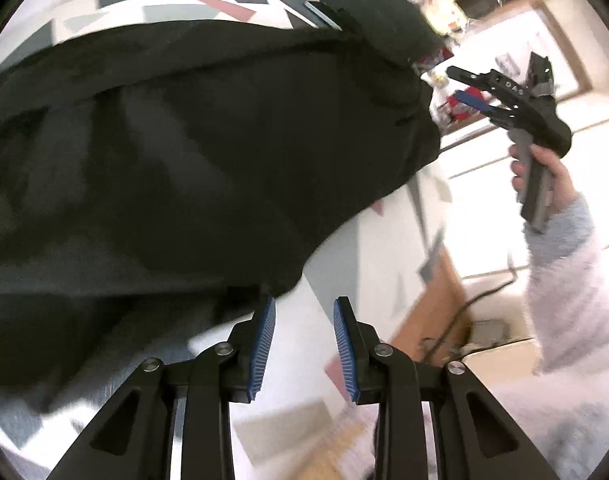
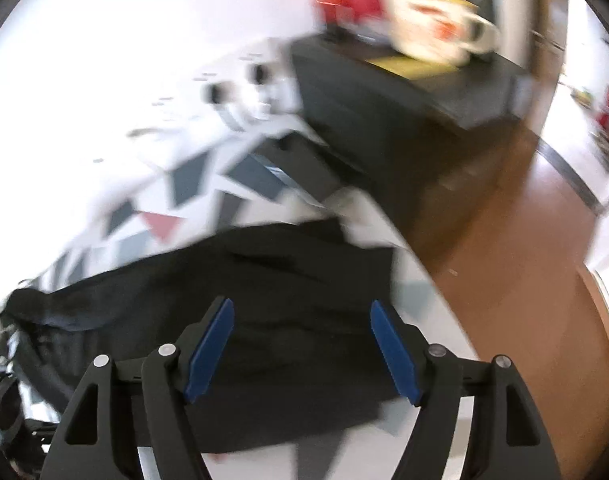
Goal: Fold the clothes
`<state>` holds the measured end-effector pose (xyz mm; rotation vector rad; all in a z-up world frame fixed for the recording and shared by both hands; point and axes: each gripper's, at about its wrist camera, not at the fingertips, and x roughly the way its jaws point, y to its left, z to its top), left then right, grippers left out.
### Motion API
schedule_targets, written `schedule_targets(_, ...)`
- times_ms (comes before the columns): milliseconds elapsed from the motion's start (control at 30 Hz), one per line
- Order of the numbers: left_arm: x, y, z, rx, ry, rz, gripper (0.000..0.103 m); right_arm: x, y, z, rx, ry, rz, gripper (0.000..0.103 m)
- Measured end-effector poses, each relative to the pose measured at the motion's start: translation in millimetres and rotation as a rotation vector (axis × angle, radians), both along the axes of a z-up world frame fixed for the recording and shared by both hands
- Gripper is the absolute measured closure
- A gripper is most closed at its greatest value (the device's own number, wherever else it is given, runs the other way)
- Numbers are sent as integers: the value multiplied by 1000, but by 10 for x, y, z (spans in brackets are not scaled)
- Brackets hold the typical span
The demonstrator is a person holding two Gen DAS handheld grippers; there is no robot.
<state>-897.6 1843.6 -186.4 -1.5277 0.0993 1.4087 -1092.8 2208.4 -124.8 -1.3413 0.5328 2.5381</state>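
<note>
Black claw, blue ribbed pads, fuzzy pale sleeve

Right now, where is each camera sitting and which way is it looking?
Left wrist view: sits on the left gripper, looking down along its open fingers at the black garment on the patterned cloth; the right gripper, a hand and a fuzzy sleeve show.
Right wrist view: sits on the right gripper, fingers open, looking down at the garment and wooden floor.
Both share the garment and patterned cloth.
</note>
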Motion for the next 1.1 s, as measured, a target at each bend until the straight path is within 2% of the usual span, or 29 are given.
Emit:
schedule_targets(67, -3, -237, 70, 8, 1, 51, 73, -193, -229, 102, -3, 19, 83, 27)
schedule_targets(100, -2, -355, 103, 9, 12, 83, 72, -290, -388, 155, 0, 32, 145, 23)
schedule_targets(167, -59, -670, 166, 12, 37, 185, 72, -508, -780, 195, -1, 50, 253, 18)
schedule_targets(200, -65, -816, 187, 15, 43, 239, 72, -616, -976, 214, -1, 59, 307, 9)
schedule_targets(267, -153, -1173, 214, 20, 56, 376, 72, -784, -1386, 190, -12, 78, 409, 0)
schedule_targets(333, -263, -1567, 217, 14, 67, 531, 71, -977, -1818, 111, -11, 62, 513, 0)
schedule_targets(467, -390, -2308, 70, -45, 53, 835, 68, -1302, -2775, -147, -30, 10, 744, 0)
schedule_targets(533, -434, -2634, -9, -51, 24, 961, 68, -1327, -3267, -272, -28, -26, 878, 0)
schedule_targets(633, -517, -2984, -143, -56, -12, 1103, 68, -1245, -3959, -495, 45, -81, 1055, 0)
schedule_targets(767, -685, -3313, -253, -38, -31, 1215, 68, -950, -4631, -727, 66, -129, 1248, 0)
schedule_targets(867, -848, -3509, -277, -40, -2, 1267, 68, -740, -4929, -884, 124, -161, 1320, 0)
schedule_targets(933, -958, -3660, -295, -50, 21, 1296, 68, -639, -5058, -974, 170, -189, 1341, 0)
schedule_targets(1000, -1077, -3794, -311, -90, 64, 1303, 68, -571, -5165, -1065, 256, -181, 1334, 0)
schedule_targets(1100, -1247, -3927, -355, -126, 105, 1247, 68, -676, -5189, -1122, 297, -197, 1219, 0)
